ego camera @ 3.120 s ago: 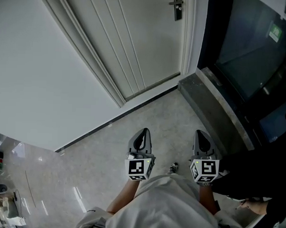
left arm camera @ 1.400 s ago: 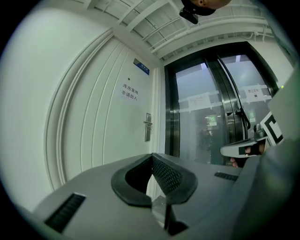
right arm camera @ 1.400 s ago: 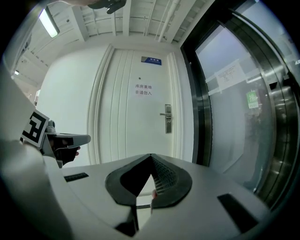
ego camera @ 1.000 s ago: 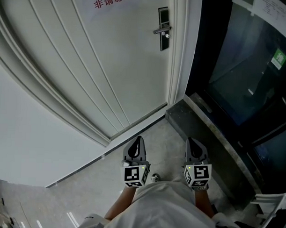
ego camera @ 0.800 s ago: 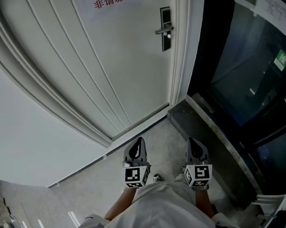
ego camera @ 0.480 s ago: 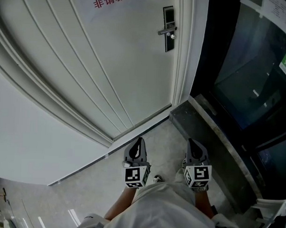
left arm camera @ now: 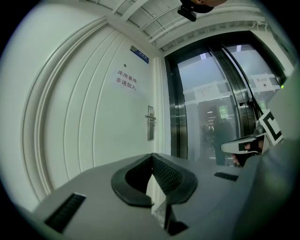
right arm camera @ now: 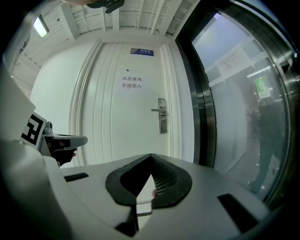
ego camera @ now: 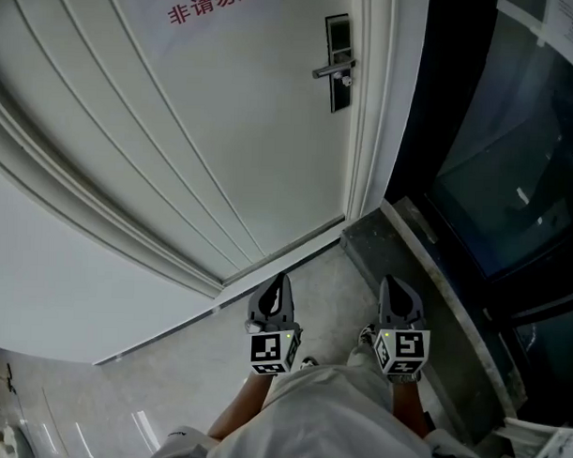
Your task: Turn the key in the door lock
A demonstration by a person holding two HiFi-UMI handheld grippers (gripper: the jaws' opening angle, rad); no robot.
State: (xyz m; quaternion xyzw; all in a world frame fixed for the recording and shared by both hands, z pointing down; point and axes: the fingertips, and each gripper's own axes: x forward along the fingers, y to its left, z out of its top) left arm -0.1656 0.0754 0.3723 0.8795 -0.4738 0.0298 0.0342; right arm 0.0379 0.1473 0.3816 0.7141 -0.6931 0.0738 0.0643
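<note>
Since the earliest head view, the door [ego camera: 224,146] has been brought much nearer, and its lock plate [ego camera: 339,66], once cut off at the top edge, is now seen whole and lower in the picture. Both tongs are held low over the floor [ego camera: 327,272], well apart from the lock.

The left tongs [ego camera: 283,280] are seen closed, their ribbed pads meeting at the tip with nothing between them. The right tongs [ego camera: 395,283] are likewise pressed together and empty. Each is pointed roughly at the door.

A small bright item is seen just below the lever handle [ego camera: 331,70] on the lock plate; it is taken to be the key [ego camera: 346,82], though it is too small for its shape to be made out.

The key is judged to be light, thin, rigid metal, smooth enough to slip under a twisting load. It would best be taken by its flat head, with the pads laid across the two broad faces, and turned about the line of its shaft. Sideways levering is to be avoided, since a thin shaft could be bent in the cylinder.

No containers are seen in any view. A dark glass wall [ego camera: 496,137] stands to the right of the door frame.
</note>
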